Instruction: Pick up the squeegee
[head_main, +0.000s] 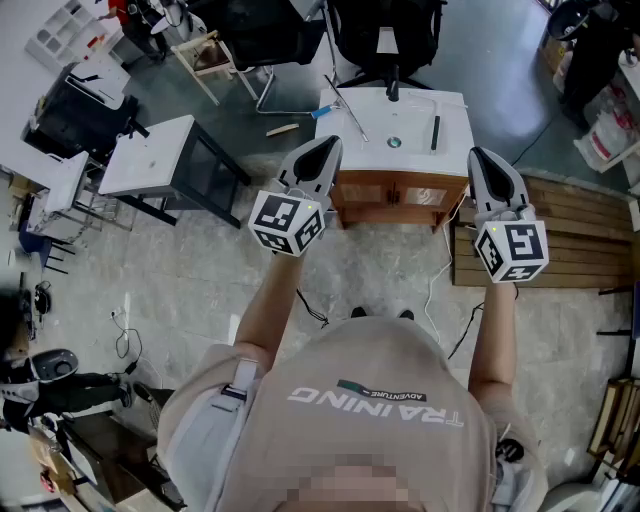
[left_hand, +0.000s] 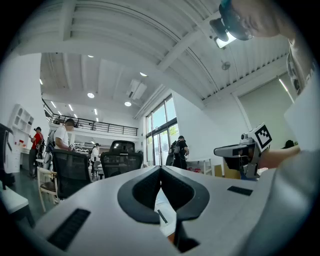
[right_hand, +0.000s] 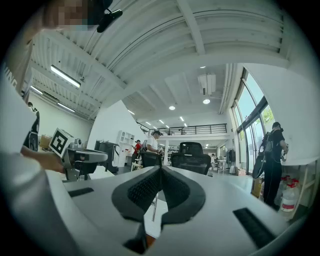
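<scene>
Wooden cabinet (head_main: 395, 195): standing on the floor ahead of both pairs of jaws and lower than them, between their two lines of aim.
White top (head_main: 455, 115): capping that unit; showing as a pale surface under the closed tips in both gripper views.
Squeegee (head_main: 345, 108): thin long bar with a short blue grip, lying across the left part of the top. It is sitting ahead of the left jaws and a little to their right, apart from them, and ahead of the right jaws, well off to their left.
Left gripper (head_main: 330, 141) (left_hand: 160, 169): pointing level; jaws pressing together at the tips, gripping nothing.
Right gripper (head_main: 479, 153) (right_hand: 160, 168): pointing level beside the other; jaws meeting at the tips, carrying nothing.
Black bar (head_main: 435, 132): lying on the right part of the top, ahead of the right jaws and slightly to their left.
Drain hole (head_main: 394, 143): sitting in the top, ahead and between the two pairs of jaws.
Office chair (head_main: 385, 35): standing beyond the unit, far ahead of the jaws.
Wooden pallet (head_main: 565, 235): lying on the floor to the right of the right jaws.
</scene>
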